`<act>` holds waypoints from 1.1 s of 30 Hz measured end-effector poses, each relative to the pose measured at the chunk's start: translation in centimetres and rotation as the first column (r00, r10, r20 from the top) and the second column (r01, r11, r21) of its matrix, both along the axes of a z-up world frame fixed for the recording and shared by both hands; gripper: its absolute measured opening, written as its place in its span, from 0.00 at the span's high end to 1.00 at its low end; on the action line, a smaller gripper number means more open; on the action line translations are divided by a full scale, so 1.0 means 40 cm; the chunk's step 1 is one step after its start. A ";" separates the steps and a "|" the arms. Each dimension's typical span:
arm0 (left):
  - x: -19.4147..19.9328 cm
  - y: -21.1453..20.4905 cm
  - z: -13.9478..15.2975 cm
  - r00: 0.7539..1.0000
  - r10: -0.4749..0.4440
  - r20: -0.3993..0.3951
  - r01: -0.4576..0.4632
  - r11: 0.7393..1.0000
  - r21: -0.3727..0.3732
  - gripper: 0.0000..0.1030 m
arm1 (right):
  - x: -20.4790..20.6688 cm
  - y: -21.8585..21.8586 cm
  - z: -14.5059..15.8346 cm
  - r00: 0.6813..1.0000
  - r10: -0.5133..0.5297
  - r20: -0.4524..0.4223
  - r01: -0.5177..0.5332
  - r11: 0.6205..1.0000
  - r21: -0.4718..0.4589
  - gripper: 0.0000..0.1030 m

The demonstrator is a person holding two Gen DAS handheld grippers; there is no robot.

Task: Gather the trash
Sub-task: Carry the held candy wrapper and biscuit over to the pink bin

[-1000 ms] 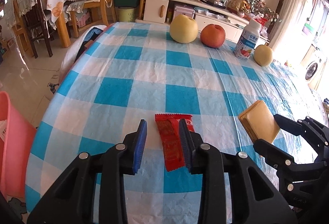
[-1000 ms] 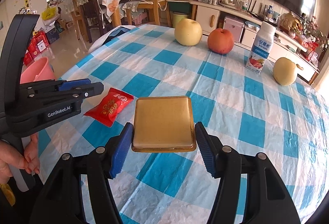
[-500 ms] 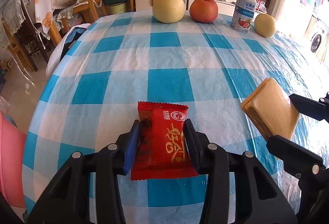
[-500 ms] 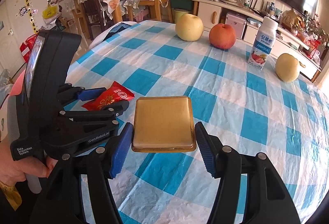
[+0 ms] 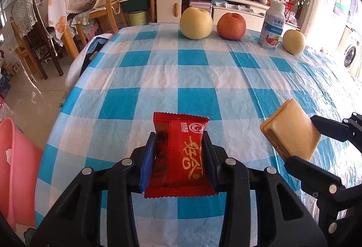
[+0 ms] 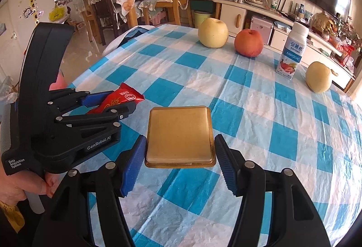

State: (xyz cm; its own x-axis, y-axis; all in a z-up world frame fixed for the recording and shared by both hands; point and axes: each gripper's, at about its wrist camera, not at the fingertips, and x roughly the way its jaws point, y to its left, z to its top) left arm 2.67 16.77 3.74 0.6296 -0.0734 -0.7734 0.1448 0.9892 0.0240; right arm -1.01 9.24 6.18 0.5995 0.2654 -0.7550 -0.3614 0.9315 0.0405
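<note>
my left gripper (image 5: 178, 156) pinches the red snack wrapper (image 5: 179, 156) by its two long edges, lifted off the checked tablecloth (image 5: 192, 79). my right gripper (image 6: 179, 149) clamps the tan square packet (image 6: 179, 135) the same way, held level above the cloth. both pieces look secure, so i judge the step is carrying them off. the pink bin (image 5: 15, 170) sits low past the table's left edge; i should swing the wrapper over its mouth before loosening, keeping squeeze steady on the slippery foil.
</note>
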 end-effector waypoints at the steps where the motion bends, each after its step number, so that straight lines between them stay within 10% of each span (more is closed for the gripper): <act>1: -0.004 0.004 0.006 1.000 0.005 0.007 -0.005 1.000 0.002 0.60 | -0.002 0.003 0.003 1.000 0.001 0.002 -0.001 1.000 0.000 0.39; 33: -0.119 0.339 0.176 0.923 0.339 0.179 -0.315 0.937 -0.148 0.60 | -0.067 0.229 0.114 0.988 0.132 0.084 -0.132 0.991 -0.003 0.39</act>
